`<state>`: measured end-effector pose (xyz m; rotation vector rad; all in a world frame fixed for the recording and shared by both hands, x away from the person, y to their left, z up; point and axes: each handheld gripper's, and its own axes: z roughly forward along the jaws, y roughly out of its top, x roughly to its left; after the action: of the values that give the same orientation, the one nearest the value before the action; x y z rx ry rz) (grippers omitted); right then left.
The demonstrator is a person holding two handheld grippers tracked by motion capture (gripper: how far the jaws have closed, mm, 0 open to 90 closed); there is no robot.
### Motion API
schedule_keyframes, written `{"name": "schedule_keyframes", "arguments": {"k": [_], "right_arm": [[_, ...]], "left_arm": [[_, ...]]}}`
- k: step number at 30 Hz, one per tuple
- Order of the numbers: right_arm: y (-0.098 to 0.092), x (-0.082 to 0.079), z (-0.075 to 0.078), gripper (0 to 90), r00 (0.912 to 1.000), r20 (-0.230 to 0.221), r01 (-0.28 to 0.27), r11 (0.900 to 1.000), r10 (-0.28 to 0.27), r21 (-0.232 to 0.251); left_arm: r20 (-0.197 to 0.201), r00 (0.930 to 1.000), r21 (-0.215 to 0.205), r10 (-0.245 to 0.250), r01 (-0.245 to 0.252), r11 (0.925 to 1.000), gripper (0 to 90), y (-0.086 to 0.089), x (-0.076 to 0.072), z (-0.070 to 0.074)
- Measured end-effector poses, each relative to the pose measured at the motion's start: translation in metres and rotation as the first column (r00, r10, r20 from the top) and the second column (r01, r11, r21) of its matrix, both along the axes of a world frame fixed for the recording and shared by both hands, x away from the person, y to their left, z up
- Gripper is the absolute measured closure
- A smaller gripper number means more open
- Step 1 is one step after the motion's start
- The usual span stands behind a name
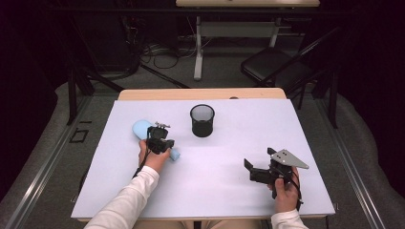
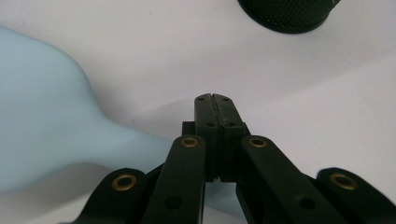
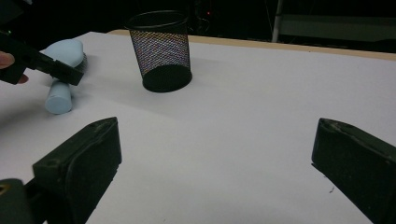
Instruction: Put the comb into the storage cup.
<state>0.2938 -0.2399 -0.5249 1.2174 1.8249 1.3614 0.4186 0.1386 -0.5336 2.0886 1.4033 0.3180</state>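
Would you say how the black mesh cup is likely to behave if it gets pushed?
The black mesh cup is open wire mesh, so probably light and easily slid on the smooth table. It stands upright, taller than its narrower base, so a high push may tip it; on its side, it would likely roll.

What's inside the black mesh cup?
The cup looks empty: the high view shows only its dark inside, and through the mesh in the right gripper view nothing shows. Its very bottom is too dark to tell.
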Motion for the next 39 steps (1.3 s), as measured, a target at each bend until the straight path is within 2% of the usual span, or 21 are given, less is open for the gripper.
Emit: {"name": "schedule_keyframes", "arguments": {"k": [4, 22, 34, 39], "right_arm": [[0.0, 0.0, 0.0, 1.1, 1.0, 0.0, 0.0, 1.0, 0.0, -0.001], [-0.001, 0.0, -0.001, 1.8, 0.9999, -0.008, 0.007, 1.0, -0.006, 0.008], [-0.001, 0.0, -0.001, 1.9, 0.9999, -0.007, 0.008, 1.0, -0.008, 0.005], [-0.001, 0.0, 0.0, 1.9, 1.0, -0.002, 0.008, 1.0, -0.008, 0.007]], "left_arm": [[-0.014, 0.9998, 0.018, -0.01, 0.01, 0.9998, 90.0, 0.003, -0.004, 0.001], [-0.034, 0.9989, 0.042, -0.033, 0.034, 0.9985, 90.0, 0.019, -0.019, 0.003], [-0.056, 0.9984, 0.056, -0.011, 0.014, 0.9983, 90.0, 0.036, -0.027, 0.006], [-0.05, 0.9987, 0.056, 0.002, 0.001, 0.9984, 90.0, 0.045, -0.03, 0.009]]}}
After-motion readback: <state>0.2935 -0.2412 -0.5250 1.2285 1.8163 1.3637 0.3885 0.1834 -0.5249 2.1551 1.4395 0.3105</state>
